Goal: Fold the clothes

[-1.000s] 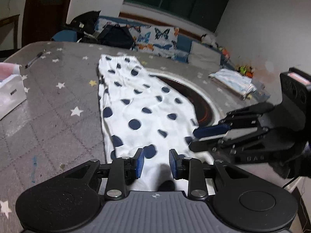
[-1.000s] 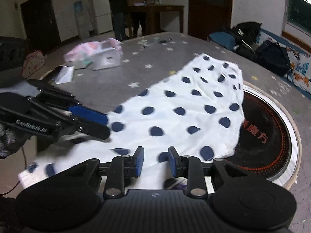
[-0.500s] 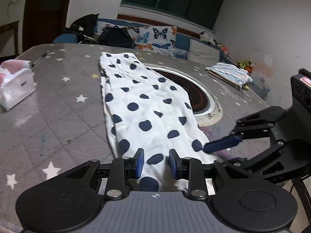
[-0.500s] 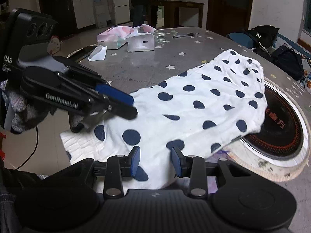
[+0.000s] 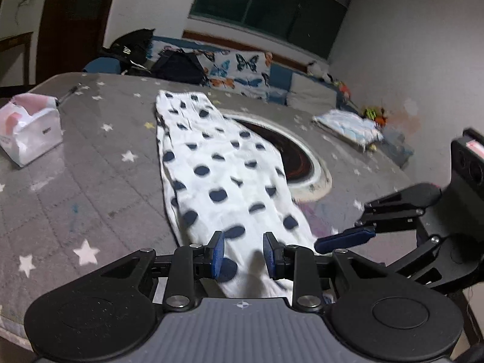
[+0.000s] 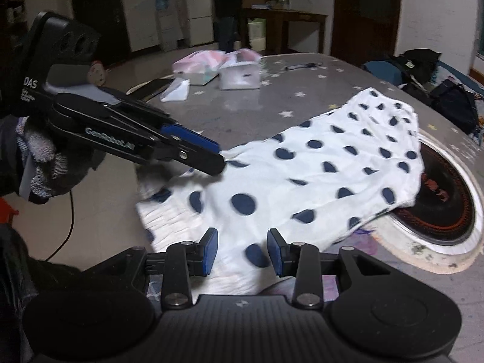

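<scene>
Cloth point(image 5: 224, 178), white with dark dots, lies flat along the grey table point(image 5: 90, 181), near hem between my parted left gripper point(image 5: 243, 254) and right gripper point(image 6: 242, 251), neither pinching yet; next I judge both must close on that hem.

My left claw point(image 5: 243, 255) hangs over the near end of the white garment with dark blue dots point(image 5: 224, 175), its blue pads apart with the cloth showing between them. The garment runs away from me across the grey star-patterned counter point(image 5: 90, 181), its right edge lapping the round dark inset point(image 5: 298, 160). My right claw point(image 5: 348, 239) reaches in from the right. A white bag point(image 5: 28, 133) sits far left.
</scene>
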Motion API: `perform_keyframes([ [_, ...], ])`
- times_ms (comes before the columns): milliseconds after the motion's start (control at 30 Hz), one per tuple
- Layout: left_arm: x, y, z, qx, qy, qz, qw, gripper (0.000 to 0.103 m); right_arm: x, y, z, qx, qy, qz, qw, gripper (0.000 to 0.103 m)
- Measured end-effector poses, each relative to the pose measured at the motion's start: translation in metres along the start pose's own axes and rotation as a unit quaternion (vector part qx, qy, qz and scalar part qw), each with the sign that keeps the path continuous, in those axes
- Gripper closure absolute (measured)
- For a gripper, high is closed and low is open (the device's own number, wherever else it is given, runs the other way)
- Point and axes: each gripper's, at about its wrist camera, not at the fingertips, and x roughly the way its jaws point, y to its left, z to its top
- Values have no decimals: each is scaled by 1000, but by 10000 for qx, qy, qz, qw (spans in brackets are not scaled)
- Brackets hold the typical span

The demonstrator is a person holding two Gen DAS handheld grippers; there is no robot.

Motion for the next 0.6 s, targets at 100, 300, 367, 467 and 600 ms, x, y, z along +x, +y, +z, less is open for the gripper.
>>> perform_keyframes([
  [100,5,-1,-10,151,156,129,9997,72,4,5,-4,-39,87,49,9999,67],
  [300,-6,1,-11,132,59,140,9998,72,-5,5,-1,-42,-22,32,10000,67],
  [367,-9,-1,-7,144,-51,72,9999,72,-7,6,3,-69,-113,15,9999,67],
  [467,-3,-3,-6,180,-23,35,9998,72,-2,4,9,-25,-195,38,9998,67],
  [600,9,3,-12,96,245,121,9996,72,14,1,5,74,3,105,9999,67],
])
